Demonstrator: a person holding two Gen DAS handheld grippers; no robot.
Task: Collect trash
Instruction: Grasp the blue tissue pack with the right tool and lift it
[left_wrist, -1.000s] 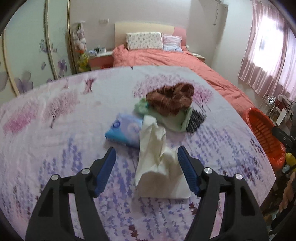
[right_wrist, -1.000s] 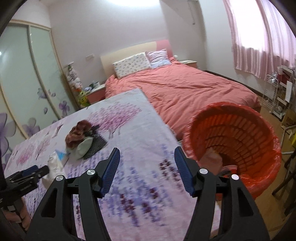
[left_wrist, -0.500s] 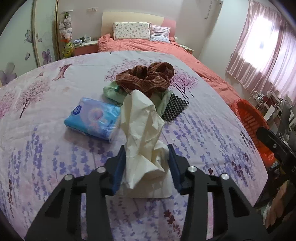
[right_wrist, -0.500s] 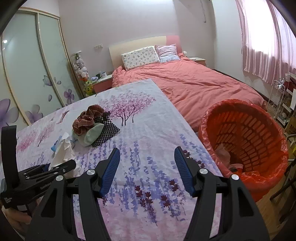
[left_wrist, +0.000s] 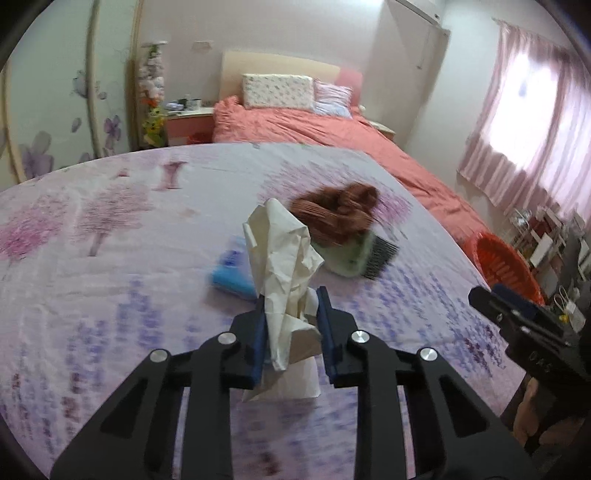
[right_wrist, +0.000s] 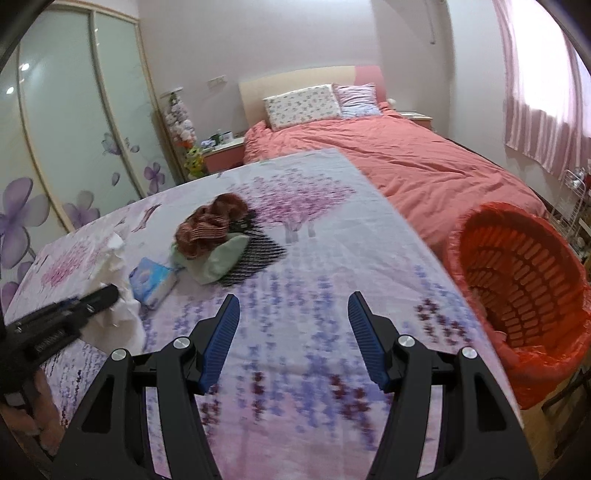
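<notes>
My left gripper (left_wrist: 291, 317) is shut on a crumpled cream paper sheet (left_wrist: 284, 258) and holds it up off the floral table cover (left_wrist: 110, 295). The paper also shows at the left of the right wrist view (right_wrist: 110, 266), beside the left gripper's body (right_wrist: 66, 314). My right gripper (right_wrist: 293, 325) is open and empty above the table cover (right_wrist: 314, 229), left of the orange lined trash basket (right_wrist: 517, 288). The basket shows small at the right in the left wrist view (left_wrist: 502, 266).
A blue tissue pack (right_wrist: 153, 280), a brown plaid cloth (right_wrist: 210, 225), a pale green cloth (right_wrist: 218, 258) and a black mesh piece (right_wrist: 258, 251) lie mid-table. A bed with a coral cover (right_wrist: 424, 166) stands behind. A rack (right_wrist: 572, 192) stands by the window.
My left gripper closed on the paper and lifted it from the table. My right gripper swung left, away from the basket, and stayed open.
</notes>
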